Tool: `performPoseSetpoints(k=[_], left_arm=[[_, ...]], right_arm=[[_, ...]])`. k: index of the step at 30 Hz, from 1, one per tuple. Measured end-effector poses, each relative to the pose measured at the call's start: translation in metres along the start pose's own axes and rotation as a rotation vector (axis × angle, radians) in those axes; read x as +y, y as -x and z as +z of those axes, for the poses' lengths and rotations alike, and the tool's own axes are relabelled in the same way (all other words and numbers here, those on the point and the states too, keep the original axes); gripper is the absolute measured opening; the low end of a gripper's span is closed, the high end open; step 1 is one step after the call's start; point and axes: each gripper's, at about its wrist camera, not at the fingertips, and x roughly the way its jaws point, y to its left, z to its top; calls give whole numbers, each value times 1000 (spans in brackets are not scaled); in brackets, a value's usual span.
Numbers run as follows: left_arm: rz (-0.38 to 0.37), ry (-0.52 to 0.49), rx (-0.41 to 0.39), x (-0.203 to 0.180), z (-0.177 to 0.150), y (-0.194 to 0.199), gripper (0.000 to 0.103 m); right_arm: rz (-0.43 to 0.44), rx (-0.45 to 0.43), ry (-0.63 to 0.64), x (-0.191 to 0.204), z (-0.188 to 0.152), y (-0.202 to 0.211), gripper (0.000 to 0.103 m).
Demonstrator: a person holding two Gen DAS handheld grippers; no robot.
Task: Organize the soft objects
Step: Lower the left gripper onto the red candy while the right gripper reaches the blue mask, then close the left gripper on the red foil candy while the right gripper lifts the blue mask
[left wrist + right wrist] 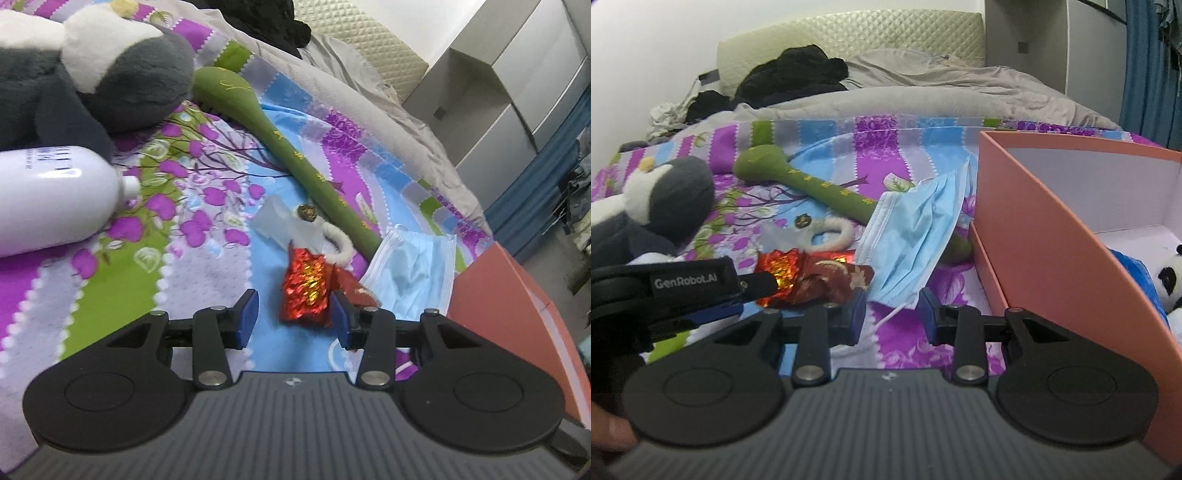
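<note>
We're working over a bed w/ a patchwork sheet (207,266), purple/blue/green; grey duvet (923,85) and quilted headboard (849,33) behind. Left gripper (293,314) is sitting half open around a crinkly red foil packet (304,288), not pinching. Right gripper (892,314) is gaping narrow, empty, by a pleated blue mask (912,236). Pink box (1034,206) is holding a panda plush (1171,277).

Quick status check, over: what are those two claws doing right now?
Left gripper jaws open around the red foil packet, not gripping. Right gripper open over the blue face mask, its strap between the jaws. Pink box alongside.
</note>
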Motion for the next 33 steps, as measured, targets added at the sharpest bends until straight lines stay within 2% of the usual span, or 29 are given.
performPoseSetpoints(k=[6,7,10,11,13,14,17,20,27,33], left_arm=[[-22,21,8,-1,3,-18,49],[-24,18,8,-1,3,-19,48],[-18,2,8,-3,2,-25,47],[-19,2,6,-2,2,-25,47],[-18,3,6,-2,2,-26,35],[-16,3,7,-2,1,-26,35],[-10,-30,2,-5,0,-23,33],[5,-57,-6,-9,-2,-18,27],[36,-80,-29,-14,-8,9,26],[50,-61,-47,-14,-16,42,26]], right_arm=[[-29,26,-28,0,1,-20,35],[-29,36,-32,-1,0,-24,31],[-28,58,-49,-3,-1,-33,30],[-30,60,-59,-5,-1,-35,26],[-21,60,-78,-8,0,-37,20],[-21,59,-78,-9,0,-38,12],[-13,64,-66,-8,1,-38,7],[-11,58,-60,-7,1,-33,5],[0,45,-45,-7,3,-12,5],[5,27,-9,-3,1,16,5]])
